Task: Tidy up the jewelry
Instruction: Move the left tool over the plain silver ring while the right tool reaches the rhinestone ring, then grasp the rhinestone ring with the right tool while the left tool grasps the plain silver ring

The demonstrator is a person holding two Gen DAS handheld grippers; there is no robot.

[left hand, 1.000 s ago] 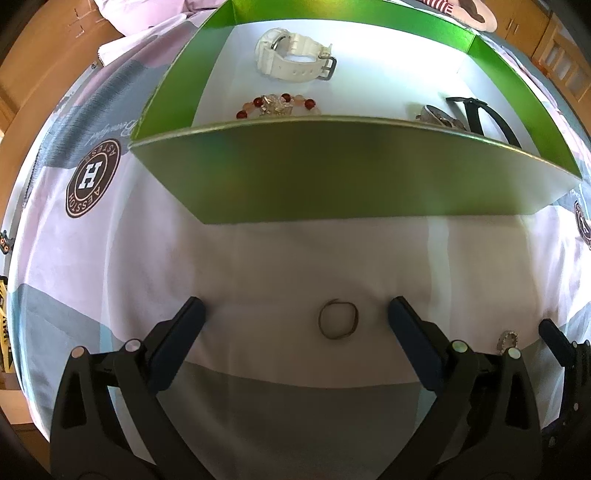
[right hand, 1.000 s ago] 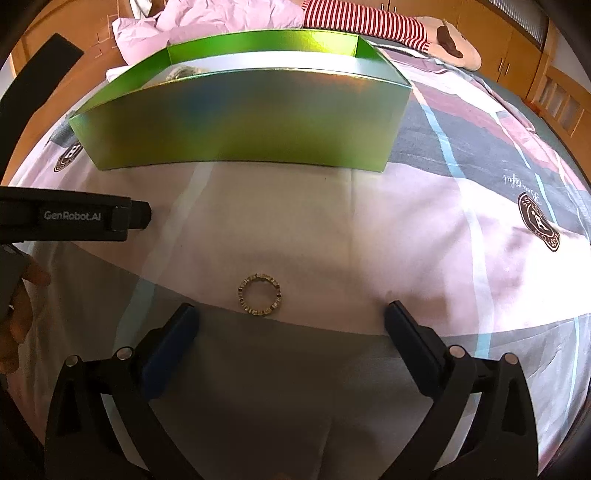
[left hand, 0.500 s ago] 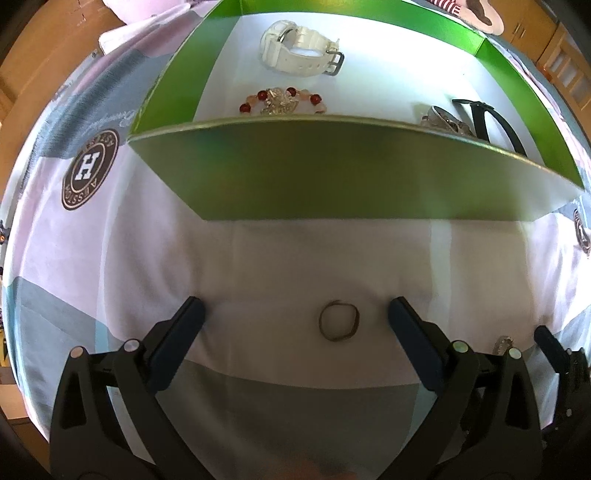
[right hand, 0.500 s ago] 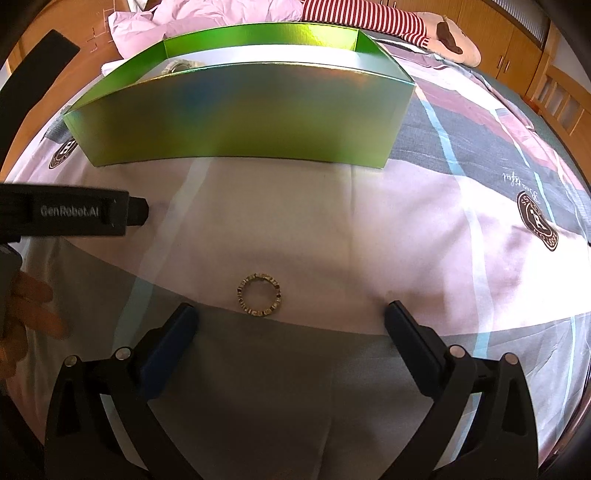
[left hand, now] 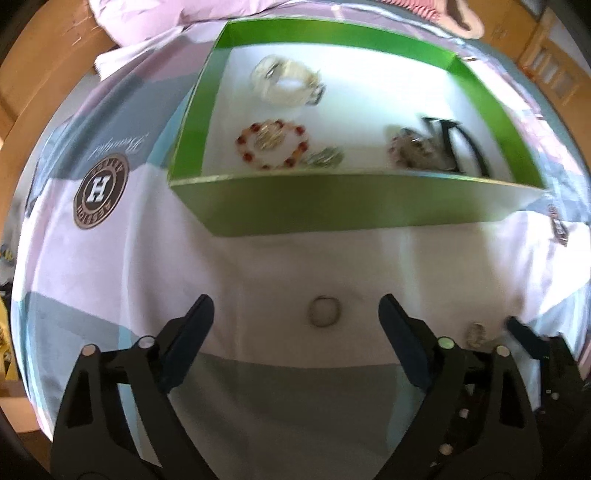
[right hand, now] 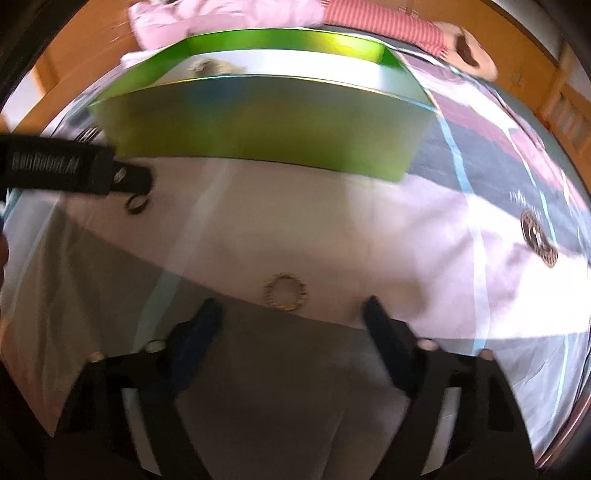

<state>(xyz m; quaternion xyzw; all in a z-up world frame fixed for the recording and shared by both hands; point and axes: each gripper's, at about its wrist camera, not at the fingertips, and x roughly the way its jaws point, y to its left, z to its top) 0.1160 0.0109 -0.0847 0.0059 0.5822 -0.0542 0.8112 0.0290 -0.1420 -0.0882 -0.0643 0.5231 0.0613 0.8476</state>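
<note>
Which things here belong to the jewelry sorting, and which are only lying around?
Part of the job:
- plain ring on the bedspread, between the open left gripper's fingers
- studded ring ahead of the open right gripper
- green box holding the white watch and beaded bracelet

Just lying about:
- pink pillow
- striped plush toy

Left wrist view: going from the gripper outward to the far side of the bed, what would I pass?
Left gripper → plain ring on the bedspread → near wall of the green box → red bead bracelet → white watch.
</note>
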